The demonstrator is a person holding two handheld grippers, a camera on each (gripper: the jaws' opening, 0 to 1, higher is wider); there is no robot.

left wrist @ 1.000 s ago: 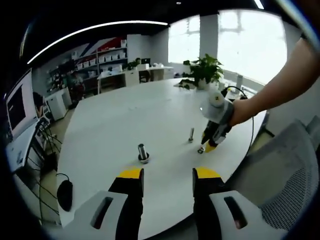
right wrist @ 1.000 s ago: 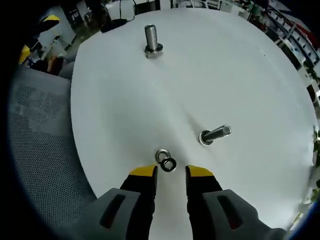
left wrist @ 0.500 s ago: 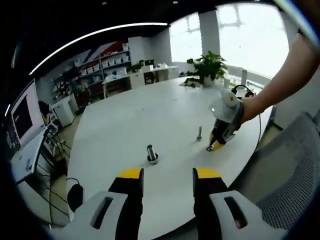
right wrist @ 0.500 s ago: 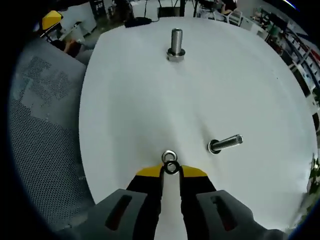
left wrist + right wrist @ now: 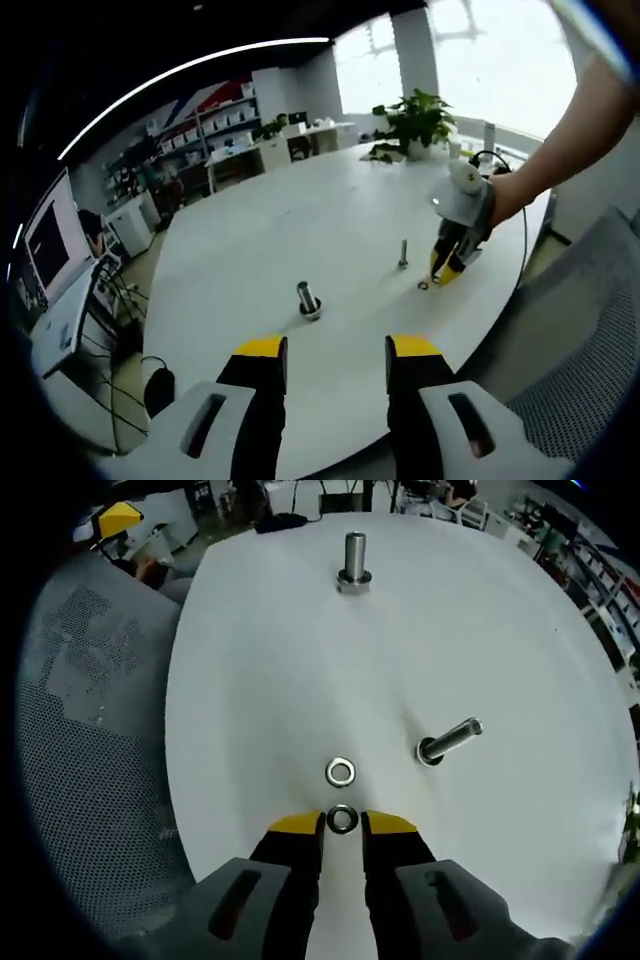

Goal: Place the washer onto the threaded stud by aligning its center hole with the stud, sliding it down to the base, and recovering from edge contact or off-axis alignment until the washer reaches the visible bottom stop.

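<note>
The round white worktop [image 5: 250, 660] carries a thick upright threaded stud [image 5: 354, 560] on its hex base, a thinner stud [image 5: 448, 741] nearer the edge, and one loose washer [image 5: 340, 772] lying flat.

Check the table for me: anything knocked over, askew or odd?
Nothing stands out. Both studs stand upright on the white table, one washer lies flat, and the right gripper holds a second washer.
</note>
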